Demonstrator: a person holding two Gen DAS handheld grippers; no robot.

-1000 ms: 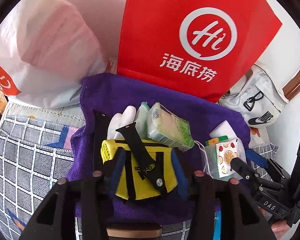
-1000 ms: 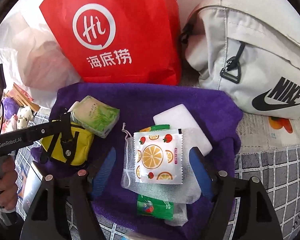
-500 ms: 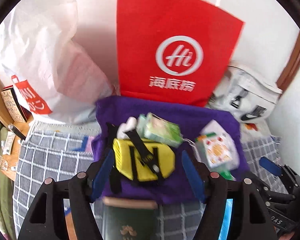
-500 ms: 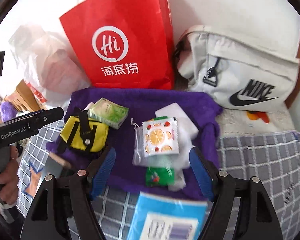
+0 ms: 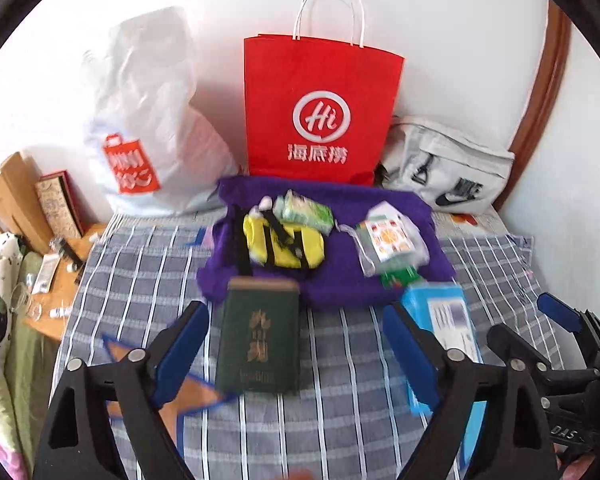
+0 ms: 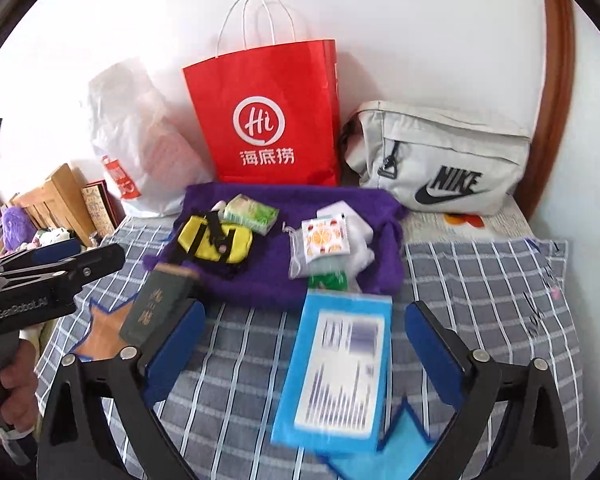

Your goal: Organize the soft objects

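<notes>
A purple towel (image 5: pixel 340 284) (image 6: pixel 276 276) lies on the checked bed cover. On it sit a yellow pouch (image 5: pixel 284 246) (image 6: pixel 216 240), a green tissue pack (image 5: pixel 306 212) (image 6: pixel 252 214) and a mesh bag with an orange-print packet (image 5: pixel 388 240) (image 6: pixel 326 238). My left gripper (image 5: pixel 296 348) (image 6: pixel 60 260) hovers short of the towel, its jaws opening, gripping nothing; a green booklet (image 5: pixel 260 344) (image 6: pixel 156 308) lies on the bed below it. My right gripper (image 6: pixel 304 344) (image 5: pixel 528 328) is also opening and empty, above a blue packet (image 6: pixel 340 372) (image 5: pixel 444 328).
Against the white wall stand a red paper bag (image 5: pixel 320 112) (image 6: pixel 268 120), a white plastic bag (image 5: pixel 148 120) and a white Nike bag (image 5: pixel 448 168) (image 6: pixel 440 160). A wooden bedside stand (image 5: pixel 16 192) with small items is at the left.
Both grippers pulled back and up from the towel and their jaws widened. The yellow pouch and the mesh bag, earlier between the jaws, stay on the towel. The booklet and blue packet came into view.
</notes>
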